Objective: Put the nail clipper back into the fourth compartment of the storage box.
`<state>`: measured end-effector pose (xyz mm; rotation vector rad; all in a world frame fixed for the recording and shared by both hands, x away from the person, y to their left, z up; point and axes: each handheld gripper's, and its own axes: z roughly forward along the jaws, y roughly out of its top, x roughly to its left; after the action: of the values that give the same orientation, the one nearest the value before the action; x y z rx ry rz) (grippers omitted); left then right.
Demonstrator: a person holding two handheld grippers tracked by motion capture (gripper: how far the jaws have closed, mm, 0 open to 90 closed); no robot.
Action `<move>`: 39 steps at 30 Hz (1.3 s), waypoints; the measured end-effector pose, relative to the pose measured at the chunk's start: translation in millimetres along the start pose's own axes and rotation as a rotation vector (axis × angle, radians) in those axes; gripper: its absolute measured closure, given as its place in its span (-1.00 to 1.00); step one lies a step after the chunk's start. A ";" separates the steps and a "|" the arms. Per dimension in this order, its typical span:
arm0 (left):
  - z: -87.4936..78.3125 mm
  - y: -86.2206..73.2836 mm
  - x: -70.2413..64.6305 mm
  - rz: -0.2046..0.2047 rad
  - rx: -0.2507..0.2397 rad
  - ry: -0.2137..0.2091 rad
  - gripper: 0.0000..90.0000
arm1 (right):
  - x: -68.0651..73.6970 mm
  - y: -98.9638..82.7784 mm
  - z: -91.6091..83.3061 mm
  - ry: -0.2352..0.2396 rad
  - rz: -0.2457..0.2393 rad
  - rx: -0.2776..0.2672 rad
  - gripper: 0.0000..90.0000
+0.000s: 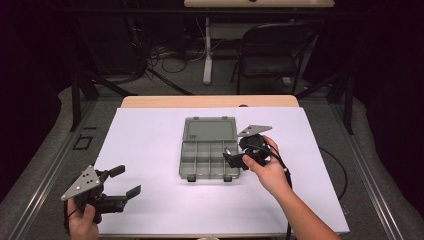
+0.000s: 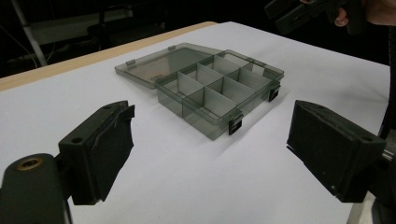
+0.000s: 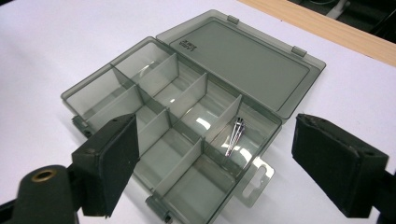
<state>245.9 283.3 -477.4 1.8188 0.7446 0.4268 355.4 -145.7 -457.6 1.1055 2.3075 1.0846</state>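
White table (image 1: 150, 150), open compartment box (image 3: 187, 116) holding thin pins (image 3: 234, 135), both grippers' fingers apart.

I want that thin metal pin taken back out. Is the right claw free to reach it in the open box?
Probably yes: the right claw hangs open above the grey plastic compartment box, lid folded back, nothing covering the thin metal pin.
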 end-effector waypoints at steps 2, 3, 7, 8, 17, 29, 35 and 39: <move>0.1 0.0 -0.2 0.000 -0.003 0.003 -0.69 | 1.3 -3.9 -6.0 0.004 0.006 -0.017 -0.67; -0.1 0.2 -0.1 0.000 -0.002 0.000 -0.69 | 1.3 -5.5 -8.5 0.003 0.003 -0.022 -0.67; 0.4 0.2 -0.5 -0.001 -0.006 0.000 -0.68 | 1.3 -16.2 -21.2 -0.007 0.020 -0.058 -0.67; 0.3 0.2 -0.6 0.002 -0.004 -0.001 -0.68 | 0.7 -20.2 -25.5 -0.008 0.017 -0.067 -0.67; -0.4 -0.3 -2.1 0.002 0.000 0.002 -0.68 | 1.4 -58.0 -50.1 -0.063 0.024 -0.110 -0.68; 1.0 -1.1 -2.3 0.007 0.007 0.003 -0.68 | 5.5 -105.5 -63.0 -0.111 0.047 -0.098 -0.68; 1.4 -3.3 0.2 -0.002 0.006 0.005 -0.68 | 5.9 -116.9 -65.6 -0.117 0.053 -0.105 -0.68; 1.2 -4.9 2.3 -0.006 0.011 0.012 -0.68 | 6.3 -125.2 -64.8 -0.137 0.046 -0.097 -0.68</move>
<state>247.0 285.1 -482.5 1.8252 0.7619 0.4308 250.2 -222.3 -512.2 1.1626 2.1114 1.0905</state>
